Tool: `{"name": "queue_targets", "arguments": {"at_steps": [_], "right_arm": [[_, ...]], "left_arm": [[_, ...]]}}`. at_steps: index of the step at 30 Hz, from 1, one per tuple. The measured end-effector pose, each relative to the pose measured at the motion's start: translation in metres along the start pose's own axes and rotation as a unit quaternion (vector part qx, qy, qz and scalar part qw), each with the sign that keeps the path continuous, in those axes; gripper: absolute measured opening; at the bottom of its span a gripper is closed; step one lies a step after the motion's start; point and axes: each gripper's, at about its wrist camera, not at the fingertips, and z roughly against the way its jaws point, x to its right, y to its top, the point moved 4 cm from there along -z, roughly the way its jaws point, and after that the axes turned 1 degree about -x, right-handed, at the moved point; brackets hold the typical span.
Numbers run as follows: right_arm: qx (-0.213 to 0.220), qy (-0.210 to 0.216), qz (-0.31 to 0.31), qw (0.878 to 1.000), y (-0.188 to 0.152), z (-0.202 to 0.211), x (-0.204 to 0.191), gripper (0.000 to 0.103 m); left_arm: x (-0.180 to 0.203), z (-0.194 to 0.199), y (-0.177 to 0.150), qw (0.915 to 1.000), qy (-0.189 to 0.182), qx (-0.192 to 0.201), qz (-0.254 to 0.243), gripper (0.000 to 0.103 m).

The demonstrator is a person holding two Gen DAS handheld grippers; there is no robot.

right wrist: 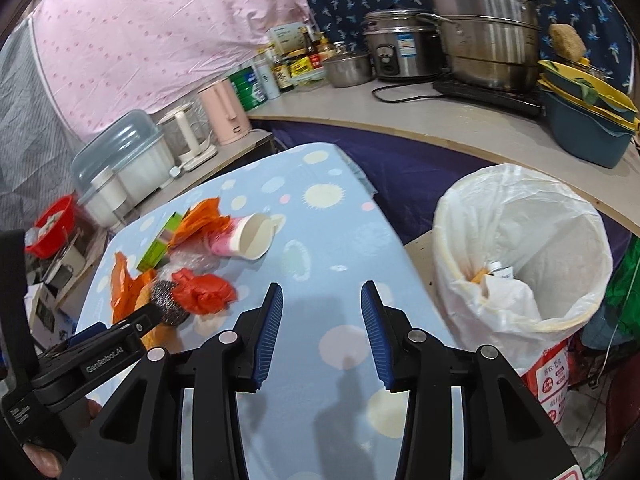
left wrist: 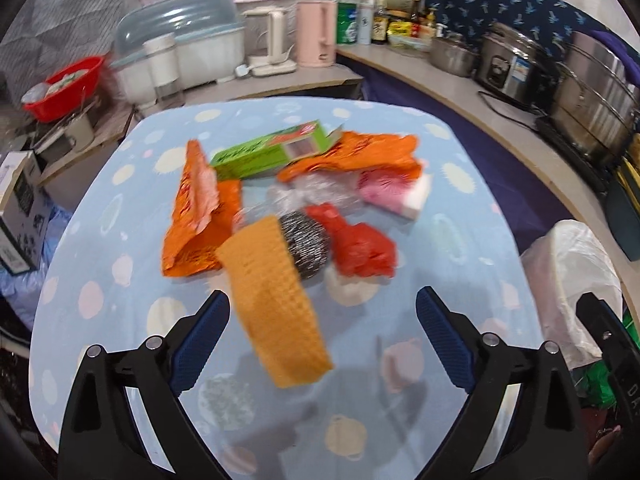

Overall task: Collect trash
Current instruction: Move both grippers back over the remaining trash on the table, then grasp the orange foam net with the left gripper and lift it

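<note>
A pile of trash lies on the blue dotted tablecloth (left wrist: 120,280): a yellow waffle cloth (left wrist: 276,304), a steel scourer (left wrist: 306,244), a red plastic bag (left wrist: 362,242), orange wrappers (left wrist: 196,216), a green box (left wrist: 272,150) and a pink-and-white paper cup (right wrist: 248,240). My left gripper (left wrist: 322,312) is open, with the near end of the yellow cloth between its fingers. My right gripper (right wrist: 322,312) is open and empty above bare tablecloth, right of the pile. The bin with a white liner (right wrist: 520,248) stands to the right of the table and holds some trash.
A curved counter (right wrist: 400,128) behind the table carries steel pots (right wrist: 484,40), a rice cooker, bottles, a pink kettle (left wrist: 316,34) and a dish rack. A red basin (left wrist: 64,84) and boxes sit at the left. A blue and yellow tub stack (right wrist: 588,120) is on the counter above the bin.
</note>
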Motion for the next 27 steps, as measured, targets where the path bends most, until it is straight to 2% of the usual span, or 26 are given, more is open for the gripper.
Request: {"name": "queue_targets", "arguments": {"at_steps": [9,16,19,22,27], "right_arm": [[-0.023,0.008,0.024,0.999,-0.01,-0.015,-0.027,0.04],[-0.036,0.007,0.036,0.999,-0.014,-0.025,-0.038,0.04],[-0.043,0.008,0.041,0.998,-0.016,-0.03,-0.044,0.04],[-0.049,0.011,0.046,0.998,-0.018,-0.037,-0.051,0.04],[-0.057,0.02,0.062,0.996,-0.018,-0.049,-0.069,0.04]], "left_arm": [[-0.029,-0.035,-0.013,0.9988,0.006,-0.036,0.034,0.09],[-0.039,-0.05,-0.017,0.9973,-0.011,-0.052,0.05,0.089],[-0.042,-0.053,-0.018,0.9966,-0.027,-0.06,0.049,0.075],[-0.046,-0.056,-0.02,0.995,-0.044,-0.073,0.051,0.065],[-0.056,-0.057,-0.023,0.9933,-0.061,-0.084,0.052,0.034]]}}
